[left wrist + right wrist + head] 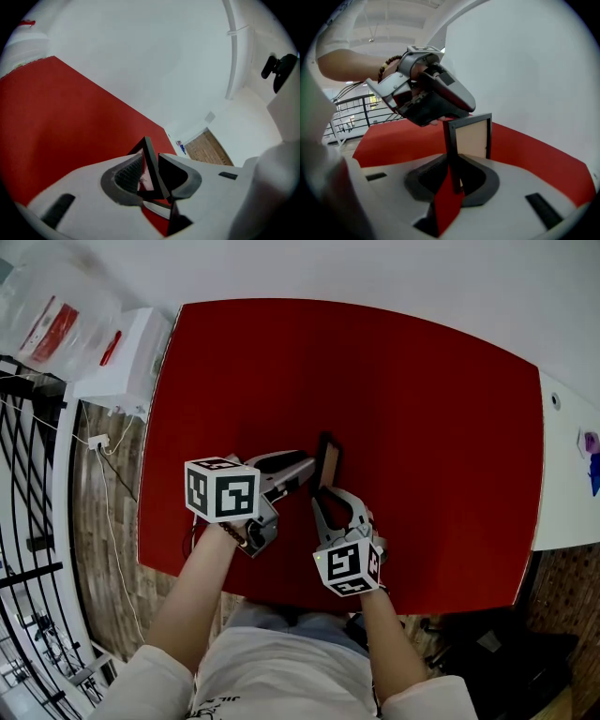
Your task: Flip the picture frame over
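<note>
Far left: one black railing (28, 521), one white box (127, 352) and one thin cable (111, 512) over wood floor. One red tabletop (422, 409) fills the middle.

Two grippers, one marker cube on each: left cube (222, 488), right cube (349, 566).

Left gripper (306, 472): jaws spread. A corner of the frame stands between the pads, with a slim gap beside one pad, so there is no pinch.

One picture frame (328, 460), black rim, stands upright on edge over the red top, near the front. Its tan panel faces the right gripper's camera. I cannot tell whether its lower edge touches the cloth.

Right gripper (330, 497): fingers pinch the frame's near black edge, low down.

Far right: one white table (567, 474), beside the red top.
</note>
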